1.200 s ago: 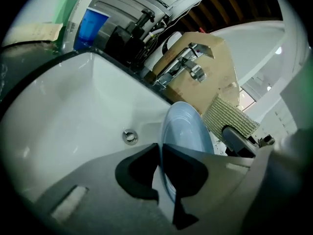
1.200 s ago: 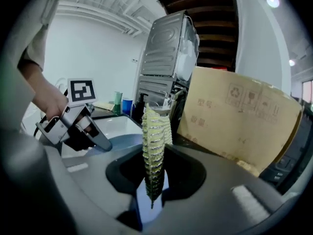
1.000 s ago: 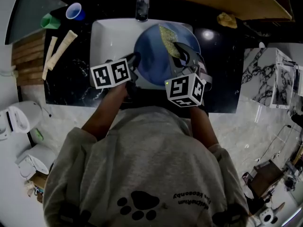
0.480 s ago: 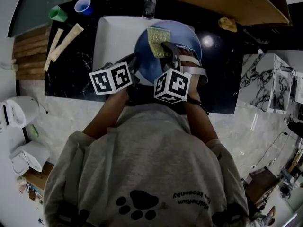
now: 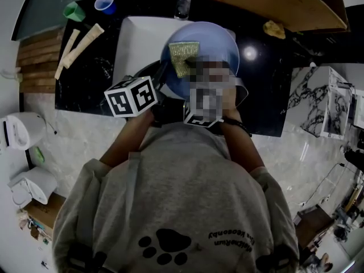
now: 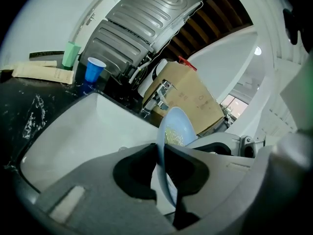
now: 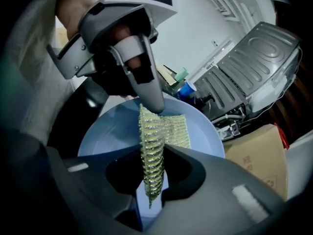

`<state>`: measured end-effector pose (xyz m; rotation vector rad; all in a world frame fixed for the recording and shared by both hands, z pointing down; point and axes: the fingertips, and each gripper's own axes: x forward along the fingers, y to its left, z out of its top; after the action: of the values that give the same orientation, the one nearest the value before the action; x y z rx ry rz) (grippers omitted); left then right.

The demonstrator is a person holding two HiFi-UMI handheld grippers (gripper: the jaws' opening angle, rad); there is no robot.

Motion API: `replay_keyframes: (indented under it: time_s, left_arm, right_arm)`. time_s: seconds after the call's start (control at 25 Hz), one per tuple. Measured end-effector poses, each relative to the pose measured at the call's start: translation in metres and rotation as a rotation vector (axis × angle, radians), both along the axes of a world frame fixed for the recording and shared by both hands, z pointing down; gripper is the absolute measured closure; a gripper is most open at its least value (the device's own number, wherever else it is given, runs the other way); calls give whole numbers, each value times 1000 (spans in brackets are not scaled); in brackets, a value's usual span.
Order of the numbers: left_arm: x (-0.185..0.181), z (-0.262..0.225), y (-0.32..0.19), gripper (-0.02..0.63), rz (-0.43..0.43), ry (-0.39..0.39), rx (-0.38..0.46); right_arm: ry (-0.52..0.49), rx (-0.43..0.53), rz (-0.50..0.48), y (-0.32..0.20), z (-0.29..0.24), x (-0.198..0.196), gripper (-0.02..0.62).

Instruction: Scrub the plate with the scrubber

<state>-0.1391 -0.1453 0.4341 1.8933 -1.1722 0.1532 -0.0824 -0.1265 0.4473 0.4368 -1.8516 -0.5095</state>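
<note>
Fingers (image 7: 195, 173) of the right gripper (image 7: 152, 170): closed on the scrubber (image 7: 151, 141), a yellow-green mesh pad. The pad stands on edge between the jaws, and its far part lies flat against the face of the plate (image 7: 107, 136).

Fingers (image 6: 129, 173) of the left gripper (image 6: 161, 153): pinched on the near rim of the plate, which runs edge-on between them. The jaws have just been opening slightly.

Plate: pale blue and round, held tilted above the right half of the white sink (image 5: 133, 38).

Faucet (image 5: 182, 1): at the sink's far edge.

Counter (image 5: 91, 90): black and speckled.
- Far left corner: blue cup (image 5: 104, 3) and green cup (image 5: 74, 10).
- Left edge: two pale packets (image 5: 79, 38), lying side by side.
- Right of the sink, near the far edge: yellow sponge (image 5: 274, 27).
</note>
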Motion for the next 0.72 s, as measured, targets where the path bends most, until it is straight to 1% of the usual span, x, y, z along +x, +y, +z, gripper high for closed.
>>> replay_keyframes:
  time_s: [0.12,0.24,0.4,0.56,0.72]
  left_arm:
    - [-4,-5,0,568,-33,28,16]
    - [-8,-10,-3,569,-67,48,37]
    - [-11,-13,-3,569,-86,54,55]
    - [-15,-17,-3,569,-103,57,73]
    - [-22,-17,-4,569,-122,54,81]
  right_arm:
    - [0,-59,-41,15,-1,-6,523]
    - [-17,-141,-75,31,1,-9,523]
    - [-43,-220,-111,48,-1,-10,523]
    - [-91,-359,-165,76,0,-15,523]
    - [-121,-460,-191,97,-3,-17,523]
